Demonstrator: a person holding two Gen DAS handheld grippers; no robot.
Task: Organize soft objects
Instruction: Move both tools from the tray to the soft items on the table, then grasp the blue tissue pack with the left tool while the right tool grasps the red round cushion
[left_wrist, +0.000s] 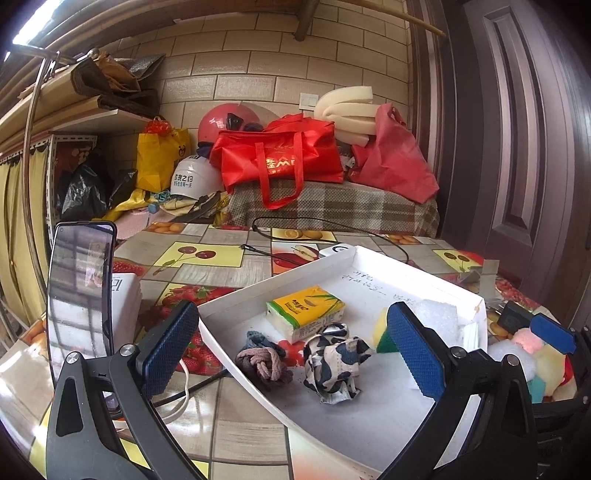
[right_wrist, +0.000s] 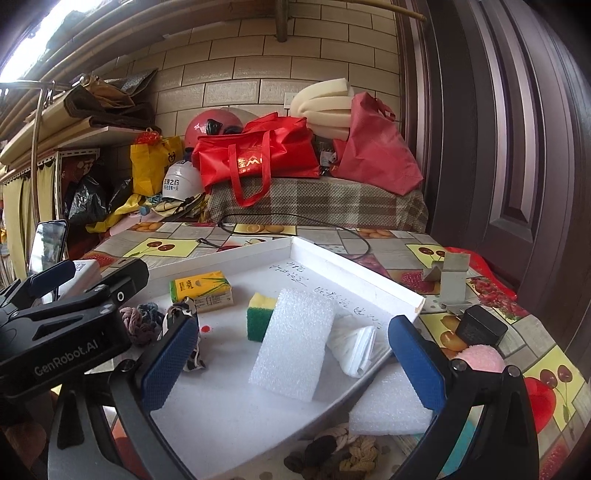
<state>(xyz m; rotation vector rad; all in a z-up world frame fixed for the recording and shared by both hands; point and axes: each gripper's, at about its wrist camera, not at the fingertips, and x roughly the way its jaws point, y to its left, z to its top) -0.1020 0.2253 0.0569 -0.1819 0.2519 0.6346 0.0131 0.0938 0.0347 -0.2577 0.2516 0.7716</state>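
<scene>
Right wrist view: the right tool (right_wrist: 291, 363) is wide open and holds nothing, and it hangs over the white tray (right_wrist: 373, 275) on the bench (right_wrist: 517, 354). In the tray a white foam block (right_wrist: 295, 343) leans with its long side running from the near edge toward the far edge, a sponge (right_wrist: 259, 314) just left of it and a tissue pack (right_wrist: 203, 290) farther left. Left wrist view: the left tool (left_wrist: 295, 347) is wide open too and holds nothing, above a knotted sock (left_wrist: 264, 363) and a spotted cloth (left_wrist: 334, 360) near the tray's left wall.

"GenRobot.AI" showing in white on black body of left gripper (right_wrist: 177, 360). Handwriting on white tray (right_wrist: 364, 275) floor staying illegible; helmet and bag print too.
</scene>
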